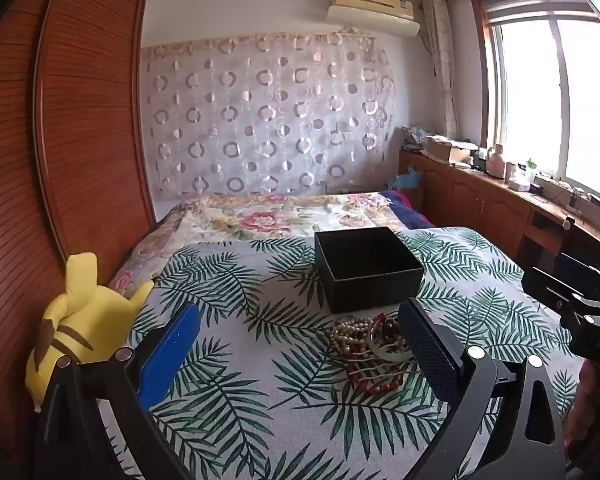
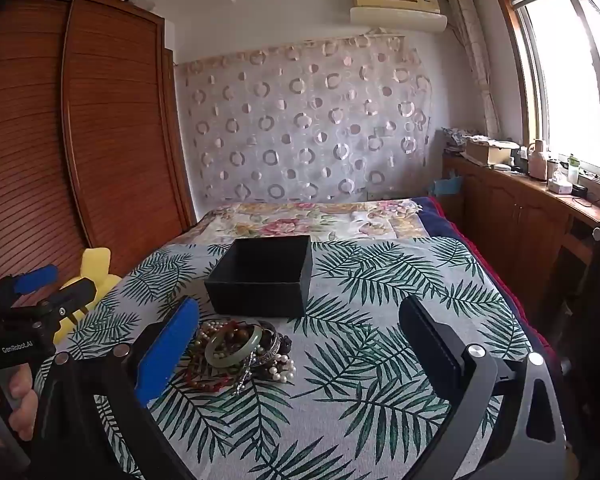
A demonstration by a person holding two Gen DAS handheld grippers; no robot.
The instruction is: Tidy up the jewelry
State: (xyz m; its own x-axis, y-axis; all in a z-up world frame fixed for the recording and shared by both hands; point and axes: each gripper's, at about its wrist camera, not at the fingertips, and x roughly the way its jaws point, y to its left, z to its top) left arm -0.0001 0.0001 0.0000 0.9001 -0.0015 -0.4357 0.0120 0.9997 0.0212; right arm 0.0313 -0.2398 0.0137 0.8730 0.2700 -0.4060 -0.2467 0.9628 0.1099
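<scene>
Both your tongs gape empty; the jewelry pile (image 2: 240,354) lies just beside your right tongs' (image 2: 300,344) left finger, nearer them than your left tongs (image 1: 300,344).

Daylight floods in through the big wood-framed window (image 2: 572,80) on the right, over a long cluttered brown wooden cabinet (image 2: 512,216). A slatted reddish-brown wardrobe (image 1: 88,128) fills the left wall. On the far white wall, a sheer ring-patterned curtain (image 1: 260,120) hangs under a cream air conditioner (image 2: 396,8), behind the floral-quilted bed (image 1: 268,216).
</scene>
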